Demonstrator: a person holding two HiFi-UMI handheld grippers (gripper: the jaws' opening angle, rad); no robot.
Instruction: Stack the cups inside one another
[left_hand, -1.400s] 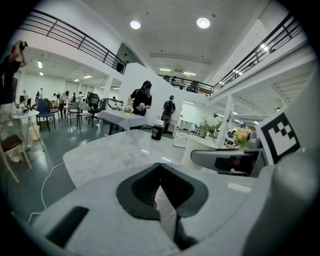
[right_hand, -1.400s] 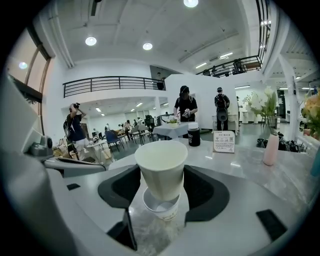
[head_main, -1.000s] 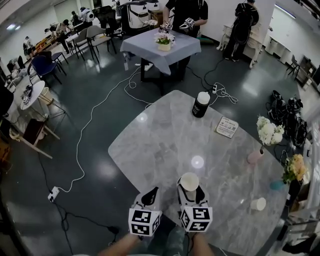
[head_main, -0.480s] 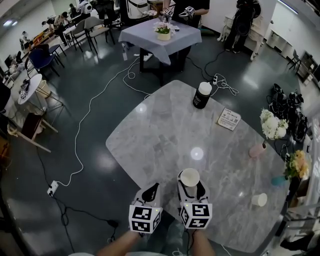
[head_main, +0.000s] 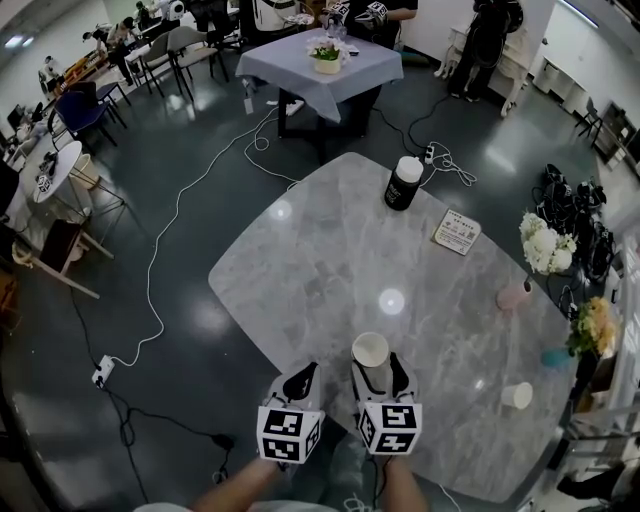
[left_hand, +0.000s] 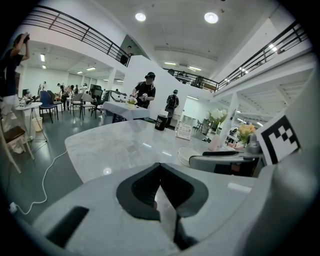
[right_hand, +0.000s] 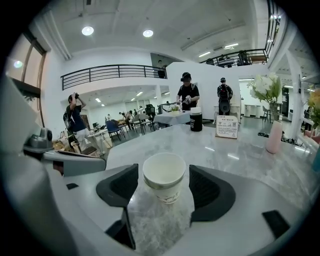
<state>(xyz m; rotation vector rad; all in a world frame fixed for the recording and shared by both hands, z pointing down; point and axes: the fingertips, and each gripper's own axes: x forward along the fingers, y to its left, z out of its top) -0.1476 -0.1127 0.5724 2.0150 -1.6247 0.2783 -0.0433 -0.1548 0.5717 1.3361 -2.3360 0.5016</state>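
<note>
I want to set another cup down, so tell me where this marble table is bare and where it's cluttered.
Bare: the wide middle and left of the marble table, between the black canister and the near paper cup. Crowded: the right edge, with the sign card, the pink vase of white flowers and a second paper cup.

Overhead plus two low, table (head_main: 330, 250) shared

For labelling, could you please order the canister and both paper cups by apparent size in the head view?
canister
near cup
far cup
The first two look close, so that order is unsure.
</note>
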